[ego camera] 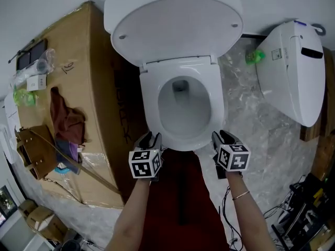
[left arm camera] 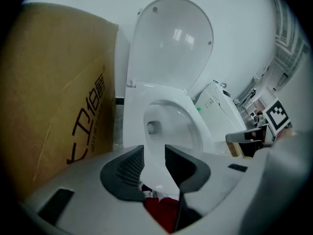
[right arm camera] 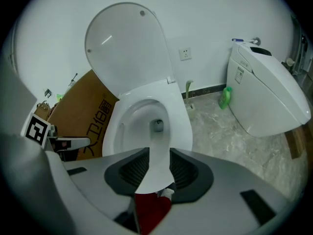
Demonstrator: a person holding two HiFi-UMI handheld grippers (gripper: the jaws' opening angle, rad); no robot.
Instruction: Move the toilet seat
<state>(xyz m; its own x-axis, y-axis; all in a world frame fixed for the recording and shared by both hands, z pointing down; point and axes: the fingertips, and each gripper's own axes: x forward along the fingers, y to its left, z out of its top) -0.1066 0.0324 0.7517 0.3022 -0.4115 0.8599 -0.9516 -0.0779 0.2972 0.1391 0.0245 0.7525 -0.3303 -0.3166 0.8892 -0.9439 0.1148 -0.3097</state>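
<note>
- White oval plastic toilet seat (ego camera: 148, 102) lies flat on the white ceramic bowl (ego camera: 184, 111). The matching white lid (ego camera: 175, 22) stands upright against the wall behind it.
- Left gripper (ego camera: 148, 139) is at the seat's front-left edge and points steeply down. In the left gripper view its dark ribbed jaws stand apart around the left gripper (left arm camera: 154, 160) midline — the white front rim runs through the gap, and I see no clamping.
- Right gripper (ego camera: 223, 137) is at the front-right edge. Right gripper (right arm camera: 159, 168) jaws are likewise parted, with the white rim passing between them.
- Tall brown cardboard box (ego camera: 91, 72) stands just beside the bowl on its left, with a rust-brown cloth (ego camera: 65, 116) lying on top.
- A second white toilet unit (ego camera: 293, 72) lies well off to the right on the grey marbled floor (ego camera: 261, 132) — a small green bottle (ego camera: 255, 56) is near it.
- Red fabric (ego camera: 175, 197) is below the grippers, between the person's forearms.
</note>
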